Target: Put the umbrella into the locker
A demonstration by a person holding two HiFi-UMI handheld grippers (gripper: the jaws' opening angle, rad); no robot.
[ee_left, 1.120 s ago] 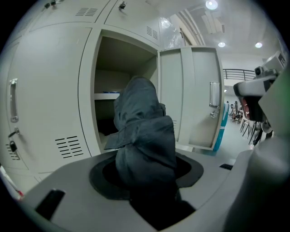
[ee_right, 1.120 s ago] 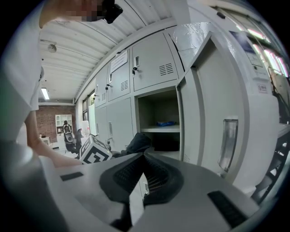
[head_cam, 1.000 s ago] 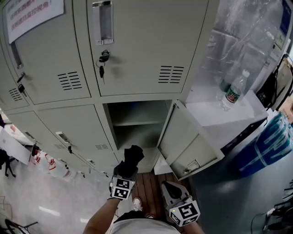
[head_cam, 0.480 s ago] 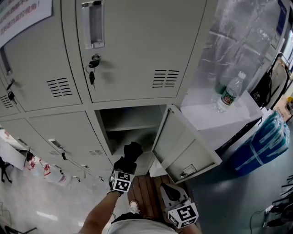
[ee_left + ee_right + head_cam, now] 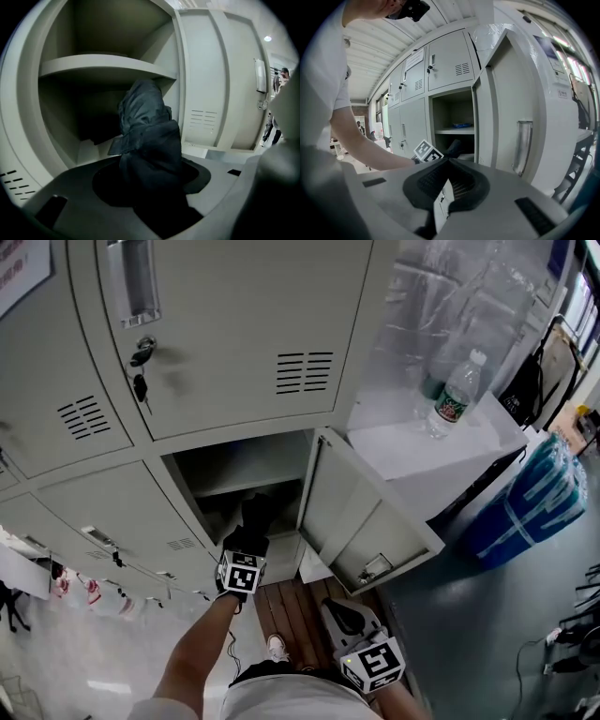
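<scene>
the folded black fabric umbrella (image 5: 149,136), pinched near its end by the left tongs (image 5: 152,197), seems light, soft outside and stiff inside; the right tongs (image 5: 447,180) are pressed together, empty.

No readable print right now: the paper notice (image 5: 17,277) and the bottle (image 5: 452,399) label are both too blurred.

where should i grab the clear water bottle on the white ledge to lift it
Probably round the green-labelled middle of the clear plastic water bottle, coming in level from the open front edge of the white ledge: it stands upright, and clear plastic sheeting blocks the side behind.
</scene>
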